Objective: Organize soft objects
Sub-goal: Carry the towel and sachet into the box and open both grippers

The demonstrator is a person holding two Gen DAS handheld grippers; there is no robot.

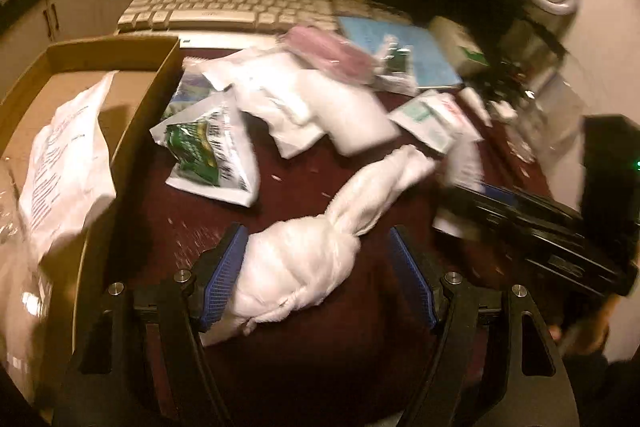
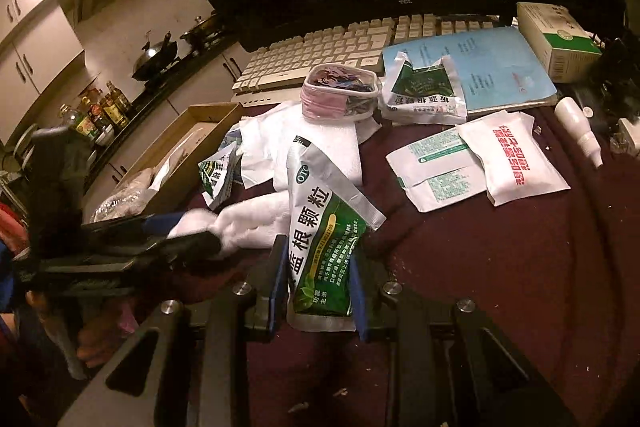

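left gripper (image 1: 316, 267): my jaws apart around the knotted white cloth bundle (image 1: 304, 259)
right gripper (image 2: 318, 287): clamped on green herbal granule sachet (image 2: 326, 251)

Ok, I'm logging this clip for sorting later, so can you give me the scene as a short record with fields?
surface: dark red tabletop
left gripper: fingers open around a knotted white cloth bundle; only the left pad touches it
right gripper: shut on a green and white sachet
container: cardboard box, a white bag inside
loose items: white packets, pink pouch
background: keyboard
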